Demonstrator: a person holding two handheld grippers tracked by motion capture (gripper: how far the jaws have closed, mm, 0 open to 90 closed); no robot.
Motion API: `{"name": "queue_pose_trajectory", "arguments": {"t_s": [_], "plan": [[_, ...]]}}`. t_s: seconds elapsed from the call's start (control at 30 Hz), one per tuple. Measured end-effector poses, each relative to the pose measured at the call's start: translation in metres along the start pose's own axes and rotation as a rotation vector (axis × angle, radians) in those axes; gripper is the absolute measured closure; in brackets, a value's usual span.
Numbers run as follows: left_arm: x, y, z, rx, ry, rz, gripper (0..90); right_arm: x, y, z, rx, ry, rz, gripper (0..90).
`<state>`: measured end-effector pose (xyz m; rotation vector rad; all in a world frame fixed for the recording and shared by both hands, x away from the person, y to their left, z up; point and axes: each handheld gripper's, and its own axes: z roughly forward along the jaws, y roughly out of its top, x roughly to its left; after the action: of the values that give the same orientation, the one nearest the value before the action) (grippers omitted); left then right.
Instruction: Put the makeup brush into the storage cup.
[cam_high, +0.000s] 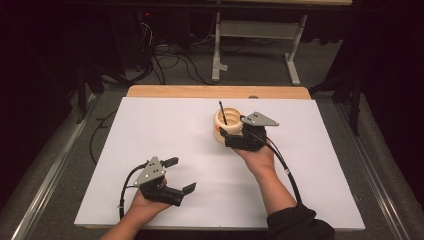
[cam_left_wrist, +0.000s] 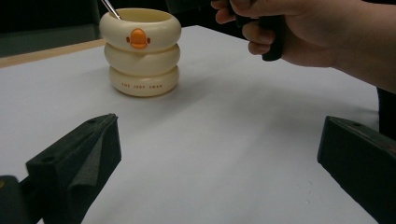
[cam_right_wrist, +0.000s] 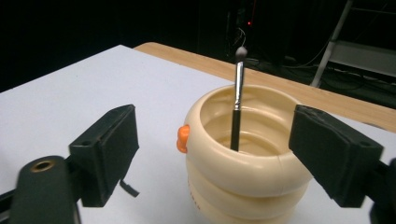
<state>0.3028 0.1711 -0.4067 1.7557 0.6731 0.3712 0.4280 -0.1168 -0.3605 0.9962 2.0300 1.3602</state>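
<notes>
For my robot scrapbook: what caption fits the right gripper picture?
Open fingers either side of a cream duck cup with a pen standing inside.

Light falls from above onto the white sheet on the desk (cam_high: 165, 150), which glows bright while the room behind sinks almost to black (one small red lamp shows back there). Shadows under the cream holder (cam_left_wrist: 140, 51) are soft and faint, with no hard glare on its glossy rings. In both gripper views the near black pads (cam_right_wrist: 109, 149) look blurred, the whole picture a little grainy and dim at the edges.
</notes>
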Motion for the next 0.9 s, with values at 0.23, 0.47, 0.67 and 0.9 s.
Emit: {"name": "queue_pose_trajectory", "arguments": {"t_s": [0.23,0.47,0.67,0.9], "plan": [[0.0,-0.001,-0.002,-0.002,0.006,-0.004,0.4,0.003,-0.005,-0.005,-0.001,0.005,0.004,13.5],[0.0,-0.002,-0.005,-0.001,0.018,-0.008,0.4,0.008,-0.009,-0.01,0.002,0.015,-0.001,7.0],[0.001,-0.003,-0.007,-0.004,0.025,-0.021,0.4,0.012,-0.013,-0.017,0.003,0.025,-0.001,3.8],[0.004,-0.003,-0.008,-0.007,0.036,-0.033,0.4,0.011,-0.024,-0.029,0.001,0.028,0.011,1.2]]}}
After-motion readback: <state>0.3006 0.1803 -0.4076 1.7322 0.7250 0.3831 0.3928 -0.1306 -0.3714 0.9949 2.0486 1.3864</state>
